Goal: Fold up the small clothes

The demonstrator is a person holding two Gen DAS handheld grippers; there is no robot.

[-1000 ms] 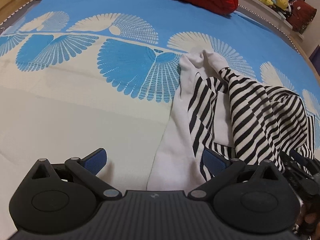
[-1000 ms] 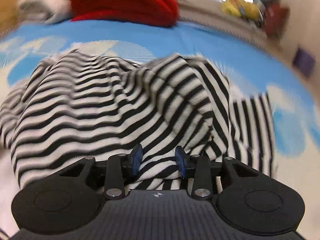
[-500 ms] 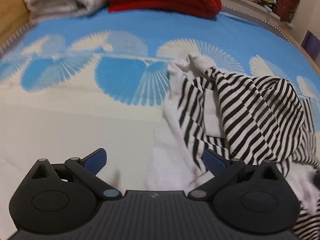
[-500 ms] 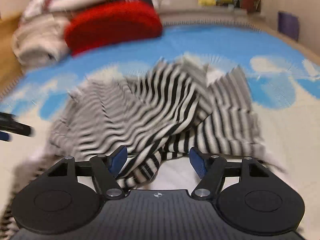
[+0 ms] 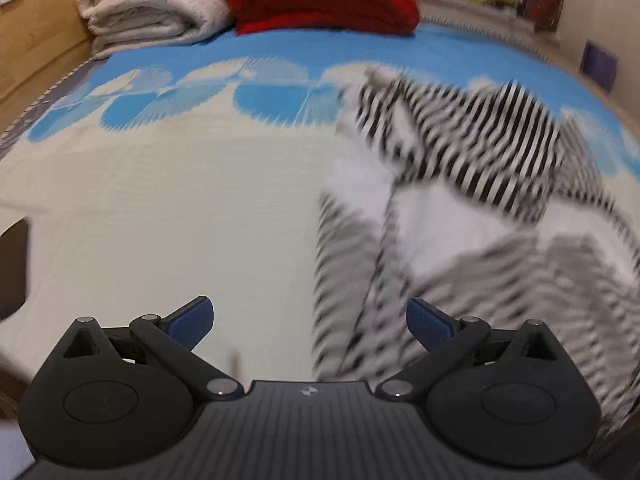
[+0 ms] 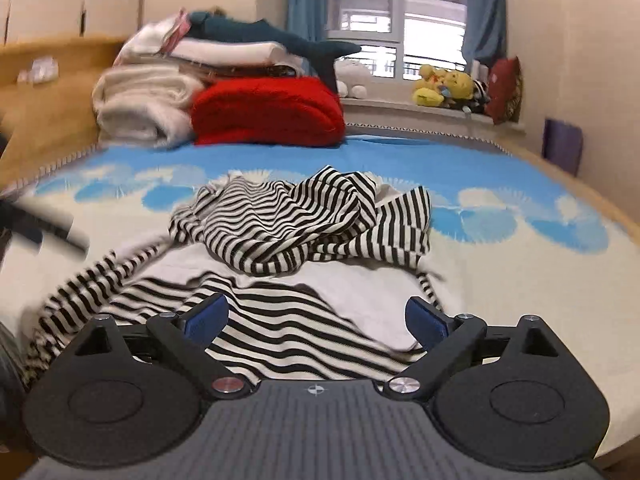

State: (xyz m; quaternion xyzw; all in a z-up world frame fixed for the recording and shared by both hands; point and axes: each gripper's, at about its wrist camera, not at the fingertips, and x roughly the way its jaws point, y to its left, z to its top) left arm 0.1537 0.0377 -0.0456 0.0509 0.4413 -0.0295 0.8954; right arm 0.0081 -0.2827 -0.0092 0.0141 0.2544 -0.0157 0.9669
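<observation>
A black-and-white striped garment with white parts (image 6: 304, 228) lies crumpled on the blue-and-cream bedspread (image 6: 520, 264). In the left wrist view the striped garment (image 5: 472, 168) is blurred and lies to the right of centre. My left gripper (image 5: 310, 320) is open and empty, above the bedspread (image 5: 160, 208), with the cloth's edge near its right finger. My right gripper (image 6: 316, 318) is open and empty, just above the near striped part of the garment.
Folded cream blankets (image 6: 140, 108) and a red blanket (image 6: 268, 112) are stacked at the head of the bed. Plush toys (image 6: 444, 86) sit on the windowsill. A wooden bed frame (image 5: 36, 40) borders the left. A blurred dark object (image 6: 40, 228) crosses the left edge.
My right gripper let go of the striped garment, opened wide and pulled back and up. The garment dropped onto the bed. My left gripper also drew back, staying open.
</observation>
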